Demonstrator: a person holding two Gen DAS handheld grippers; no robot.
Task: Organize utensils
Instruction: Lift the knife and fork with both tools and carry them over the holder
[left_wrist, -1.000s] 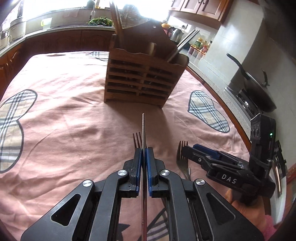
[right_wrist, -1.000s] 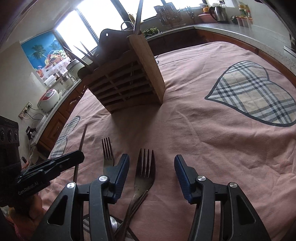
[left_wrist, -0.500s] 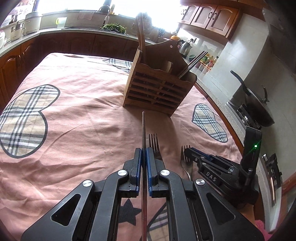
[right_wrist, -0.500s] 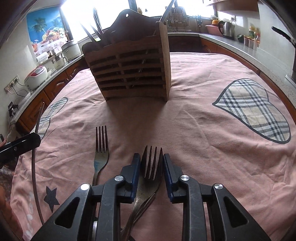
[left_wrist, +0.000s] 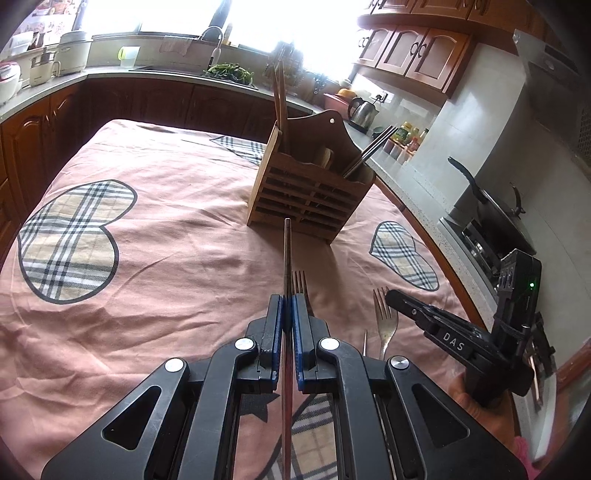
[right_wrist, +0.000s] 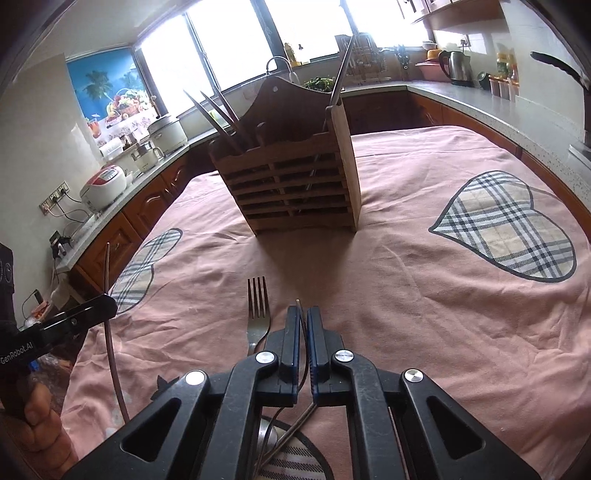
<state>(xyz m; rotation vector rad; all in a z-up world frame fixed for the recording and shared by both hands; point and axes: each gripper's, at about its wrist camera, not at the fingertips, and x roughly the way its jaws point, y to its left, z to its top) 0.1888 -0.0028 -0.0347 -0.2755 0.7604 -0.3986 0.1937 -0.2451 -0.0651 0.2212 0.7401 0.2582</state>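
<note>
Wooden utensil holder (left_wrist: 314, 192) stands upright mid-table on the pink cloth (left_wrist: 159, 258). Left compartment: dark chopsticks (right_wrist: 218, 114) leaning out. Right compartment: one metal handle (right_wrist: 341, 70) rising steeply.

Left gripper (left_wrist: 287, 308) clamped tight on a thin metal chopstick (left_wrist: 287, 254) that points toward the holder.

One fork (right_wrist: 257, 314) lies flat on the cloth between the grippers.

Right gripper (right_wrist: 303, 321) has just closed on a second fork (right_wrist: 300, 308), seen edge-on between the pads.
</note>
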